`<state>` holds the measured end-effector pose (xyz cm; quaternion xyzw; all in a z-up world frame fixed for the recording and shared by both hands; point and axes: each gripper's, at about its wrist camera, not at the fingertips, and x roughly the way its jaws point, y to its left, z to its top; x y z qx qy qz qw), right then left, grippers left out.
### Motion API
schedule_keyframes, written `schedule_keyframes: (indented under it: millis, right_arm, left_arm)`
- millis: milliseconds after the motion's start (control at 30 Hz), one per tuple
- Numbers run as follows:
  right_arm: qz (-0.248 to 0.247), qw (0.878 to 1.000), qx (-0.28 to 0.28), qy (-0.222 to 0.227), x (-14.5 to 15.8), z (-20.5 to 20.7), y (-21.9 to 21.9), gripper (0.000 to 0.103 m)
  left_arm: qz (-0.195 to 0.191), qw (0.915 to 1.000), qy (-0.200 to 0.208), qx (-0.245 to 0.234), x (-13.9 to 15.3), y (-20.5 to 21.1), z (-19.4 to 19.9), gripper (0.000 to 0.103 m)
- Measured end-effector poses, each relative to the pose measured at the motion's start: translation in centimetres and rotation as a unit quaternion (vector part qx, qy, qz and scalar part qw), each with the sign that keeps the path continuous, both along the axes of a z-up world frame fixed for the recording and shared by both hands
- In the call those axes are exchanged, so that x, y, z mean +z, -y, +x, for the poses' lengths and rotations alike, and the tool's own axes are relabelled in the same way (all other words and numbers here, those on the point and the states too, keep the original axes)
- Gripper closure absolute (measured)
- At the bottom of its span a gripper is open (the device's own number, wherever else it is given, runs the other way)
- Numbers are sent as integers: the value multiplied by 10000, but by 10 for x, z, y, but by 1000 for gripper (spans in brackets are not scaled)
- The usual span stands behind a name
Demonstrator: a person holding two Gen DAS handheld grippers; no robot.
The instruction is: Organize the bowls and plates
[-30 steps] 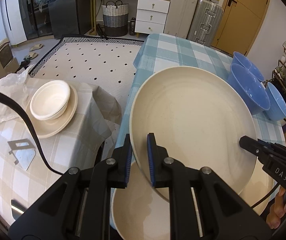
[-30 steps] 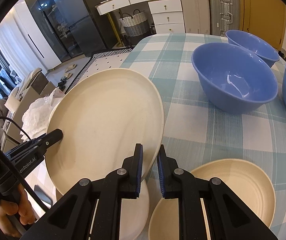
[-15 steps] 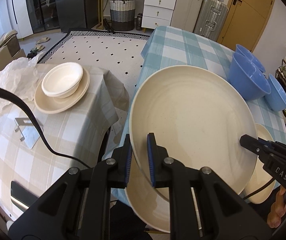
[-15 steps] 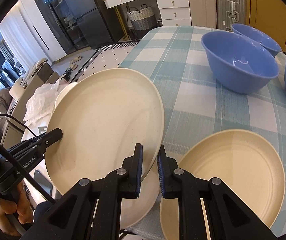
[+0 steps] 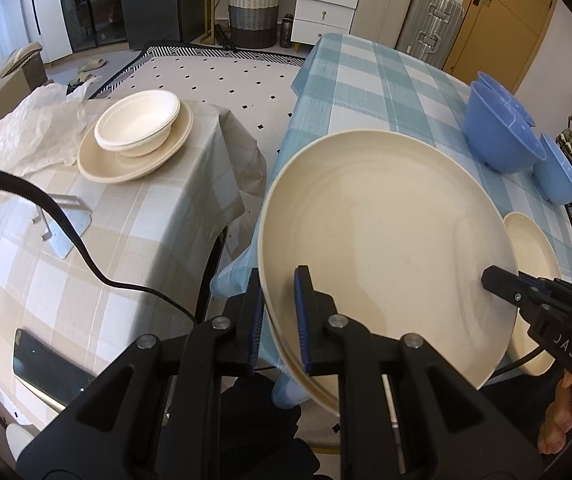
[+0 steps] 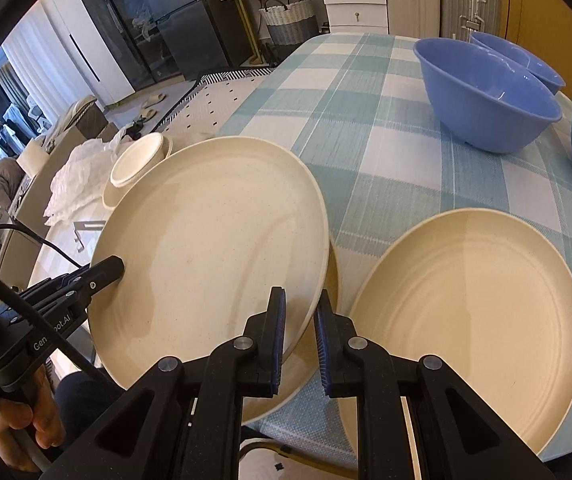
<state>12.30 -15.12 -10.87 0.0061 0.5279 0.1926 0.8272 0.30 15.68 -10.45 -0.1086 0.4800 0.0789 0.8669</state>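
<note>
Both grippers hold one large cream plate point(image 5: 382, 240) by opposite rims, lifted above the near edge of the blue checked table point(image 5: 366, 92). My left gripper point(image 5: 278, 316) is shut on its left rim, my right gripper point(image 6: 300, 334) on its right rim; the plate also shows in the right wrist view point(image 6: 214, 232). A second cream plate point(image 6: 332, 276) lies just under it on the table. Another cream plate point(image 6: 470, 320) lies to the right. On the beige side table, white bowls point(image 5: 138, 124) sit stacked on a cream plate point(image 5: 126, 164).
Three blue bowls point(image 6: 486, 92) stand at the table's far right. Crumpled white plastic point(image 5: 34, 132), a metal bracket point(image 5: 66, 228) and a cable point(image 5: 66, 240) lie on the beige table. A gap of floor separates the two tables.
The held plate has risen higher and drawn back from the table. The plates beneath it show more. The side table with the bowls now sits closer in view.
</note>
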Motion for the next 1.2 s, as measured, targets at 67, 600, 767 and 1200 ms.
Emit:
schedule_keyframes:
  millis: [67,600,767,1200]
  right_arm:
    - [-17,10000,11,-12,-2,-1,0,89]
    - [-201,9998,19,22,-3,-3,0,89]
    - [-407,9991,-55,133,0,-3,2,89]
    - [8,9999,-124,-2,9,0,19,79]
  left_arm:
    - [-9,10000,-20,2,-4,0,-3,91]
    - [-52,9999,-93,-33,-12,0,-5,92]
    - [-58,9999,-105,1,-12,-2,-5,93]
    - [-97,9999,-70,94,-8,-9,-9,55]
